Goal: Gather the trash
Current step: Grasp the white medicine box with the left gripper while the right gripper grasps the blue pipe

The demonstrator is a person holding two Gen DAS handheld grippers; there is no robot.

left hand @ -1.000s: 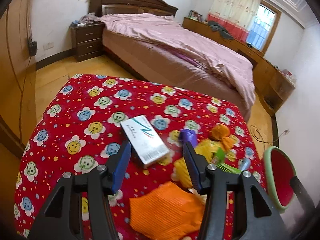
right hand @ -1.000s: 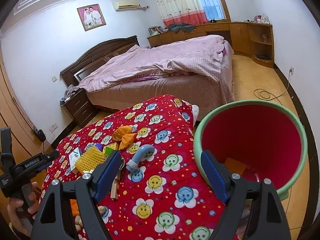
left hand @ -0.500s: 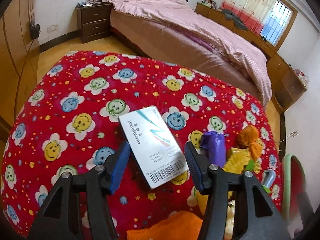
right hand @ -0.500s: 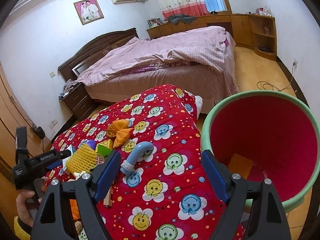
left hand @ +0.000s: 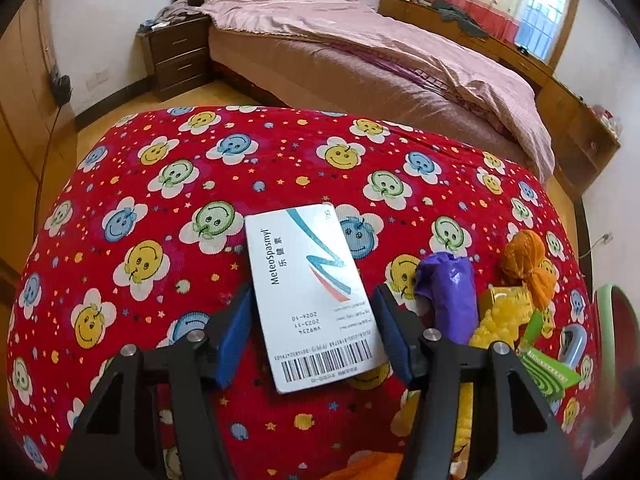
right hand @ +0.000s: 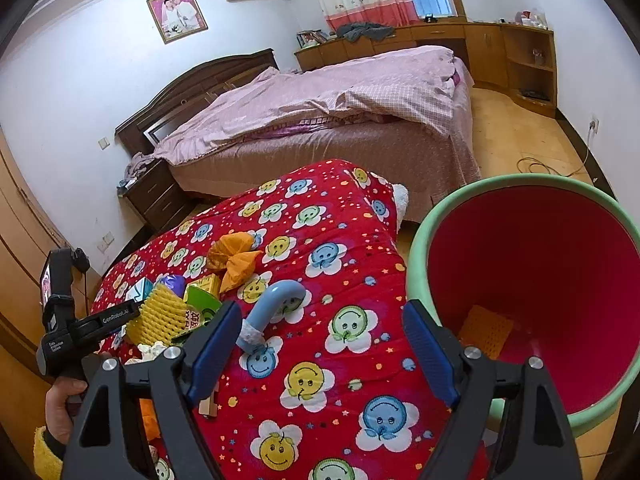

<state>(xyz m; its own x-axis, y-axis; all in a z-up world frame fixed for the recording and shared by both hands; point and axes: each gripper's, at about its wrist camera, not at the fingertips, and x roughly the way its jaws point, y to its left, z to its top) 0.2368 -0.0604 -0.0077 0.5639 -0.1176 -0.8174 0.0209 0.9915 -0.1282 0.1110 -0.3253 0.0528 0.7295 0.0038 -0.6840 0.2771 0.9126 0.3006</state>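
A white medicine box (left hand: 316, 296) lies flat on the red smiley-flower cloth (left hand: 200, 184). My left gripper (left hand: 314, 334) is open, with its blue pads either side of the box's near end. To its right lie a purple wrapper (left hand: 448, 288), orange netting (left hand: 528, 264) and yellow foam net (left hand: 500, 320). My right gripper (right hand: 320, 348) is open and empty above the cloth, beside the red bin with a green rim (right hand: 532, 272). An orange piece (right hand: 484, 328) lies inside the bin. A blue curved tube (right hand: 272, 304) lies ahead of the right gripper.
A bed with a pink cover (right hand: 340, 100) stands beyond the table. A dark nightstand (left hand: 180, 56) is at the back left. Wooden cabinets (right hand: 512, 52) line the far wall. A cable (right hand: 548, 164) lies on the wooden floor.
My left gripper has moved forward and down, so the white box now lies between its open fingers. My right gripper has shifted slightly; the bin looks nearer.
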